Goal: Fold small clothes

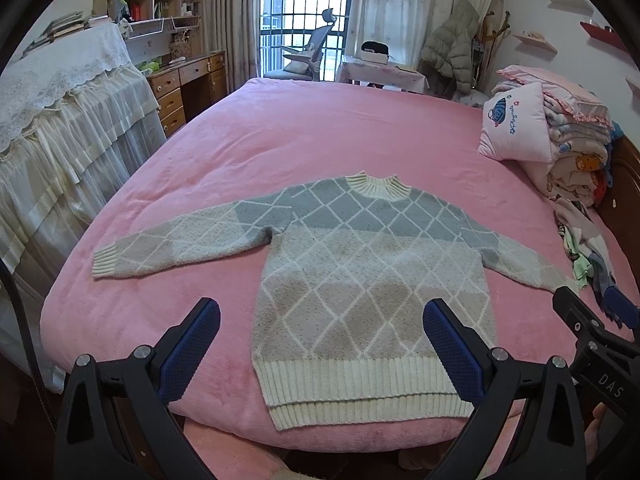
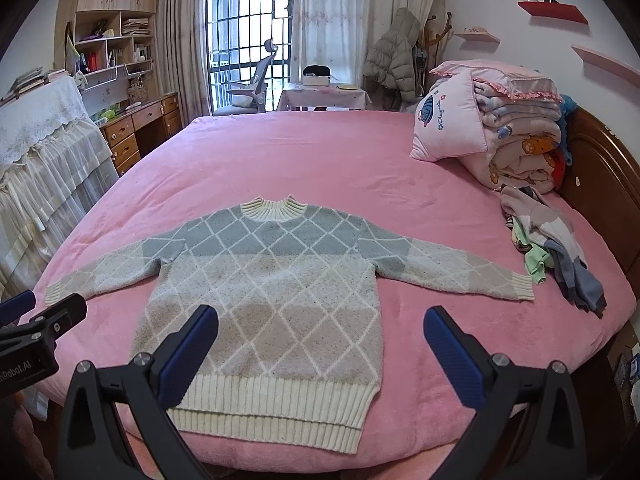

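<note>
Hem nearest, sweater lies flat, collar farthest.

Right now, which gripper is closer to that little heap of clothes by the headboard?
Right. The right gripper hangs over the sweater's hem, nearer the heap; the left gripper is further left.
</note>
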Demonstrator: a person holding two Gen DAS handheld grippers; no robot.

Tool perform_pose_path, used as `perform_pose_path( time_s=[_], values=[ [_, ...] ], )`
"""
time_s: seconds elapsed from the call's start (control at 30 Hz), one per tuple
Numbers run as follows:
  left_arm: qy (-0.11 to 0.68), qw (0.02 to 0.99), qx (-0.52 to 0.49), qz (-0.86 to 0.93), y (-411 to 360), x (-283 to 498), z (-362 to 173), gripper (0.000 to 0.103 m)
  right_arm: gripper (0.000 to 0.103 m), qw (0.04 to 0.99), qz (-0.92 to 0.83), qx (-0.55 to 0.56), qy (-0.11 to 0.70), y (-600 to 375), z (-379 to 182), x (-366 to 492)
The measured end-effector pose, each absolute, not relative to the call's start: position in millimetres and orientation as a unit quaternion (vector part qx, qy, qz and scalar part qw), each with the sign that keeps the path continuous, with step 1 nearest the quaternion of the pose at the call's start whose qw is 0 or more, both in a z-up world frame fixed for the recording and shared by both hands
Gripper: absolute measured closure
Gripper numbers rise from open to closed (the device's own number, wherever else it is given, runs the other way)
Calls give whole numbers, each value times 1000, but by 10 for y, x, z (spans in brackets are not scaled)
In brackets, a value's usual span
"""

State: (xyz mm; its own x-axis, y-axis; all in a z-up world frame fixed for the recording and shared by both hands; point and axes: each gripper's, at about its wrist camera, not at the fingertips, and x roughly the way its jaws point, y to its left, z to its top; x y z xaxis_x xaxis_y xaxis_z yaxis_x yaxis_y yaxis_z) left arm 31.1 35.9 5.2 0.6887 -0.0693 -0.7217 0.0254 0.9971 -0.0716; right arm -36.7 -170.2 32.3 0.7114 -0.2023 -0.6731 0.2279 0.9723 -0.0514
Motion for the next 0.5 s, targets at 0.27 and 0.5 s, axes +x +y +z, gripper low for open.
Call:
perform_pose_path(
  time_s=[0.27,0.5],
  values=[
    [395,918,-37,-16,486,428,45,2,0,927,-102,14,361,-1601,359,-209],
    [393,919,-31,-14,510,513,39,2,0,925,-98,7,366,-1496,326,-107]
  ],
)
